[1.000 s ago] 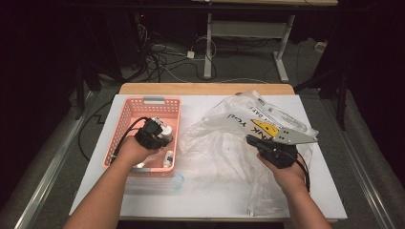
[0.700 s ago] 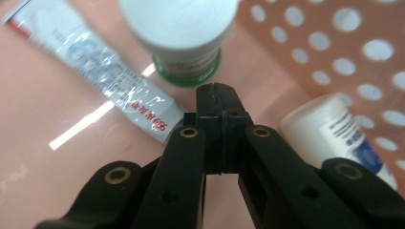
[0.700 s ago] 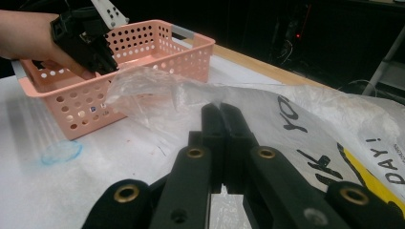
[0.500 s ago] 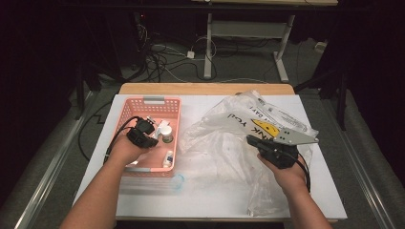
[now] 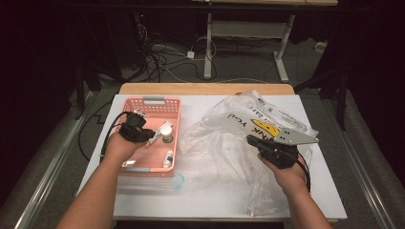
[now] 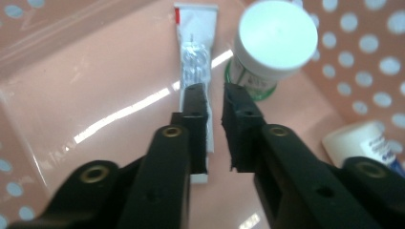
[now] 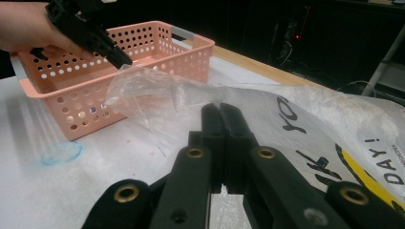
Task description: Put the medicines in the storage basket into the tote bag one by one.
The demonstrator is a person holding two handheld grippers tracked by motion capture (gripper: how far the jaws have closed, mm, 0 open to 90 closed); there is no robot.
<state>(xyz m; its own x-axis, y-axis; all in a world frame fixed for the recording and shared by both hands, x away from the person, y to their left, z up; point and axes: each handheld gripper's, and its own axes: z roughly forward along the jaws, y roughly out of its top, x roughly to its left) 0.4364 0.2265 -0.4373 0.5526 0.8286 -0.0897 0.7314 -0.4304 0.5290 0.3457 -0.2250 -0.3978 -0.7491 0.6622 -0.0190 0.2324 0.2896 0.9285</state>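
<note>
The left gripper [image 6: 216,102] hangs over the floor of the pink perforated basket [image 5: 143,106], its jaws set a narrow gap apart with nothing pressed between them — they have just been opening. Directly beneath and a little ahead of its tips lies a small silver tube [image 6: 196,52], flat on the basket floor with its crimped, red-cornered end pointing away from the gripper. The slight parting of the jaws over the tube suggests either a release or the start of a pick; the frames do not say which. Just beside the tube, ahead and to the right of the tips, stands a small jar with a white lid [image 6: 276,37], upright, and nearer at the lower right a white bottle [image 6: 358,140] lies against the basket wall.

The right gripper [image 7: 222,119] rests low over the crumpled clear plastic bag [image 5: 224,143], jaws pressed fully together. From its own view the thin film runs up to and under the tips, so it looks pinched there — likely to hold the bag steady and its mouth raised toward the basket while the other hand works. The bag spreads ahead and to the right of this gripper, its printed yellow face [image 5: 265,128] close by the tips, and the basket stands well off to its front left.
</note>
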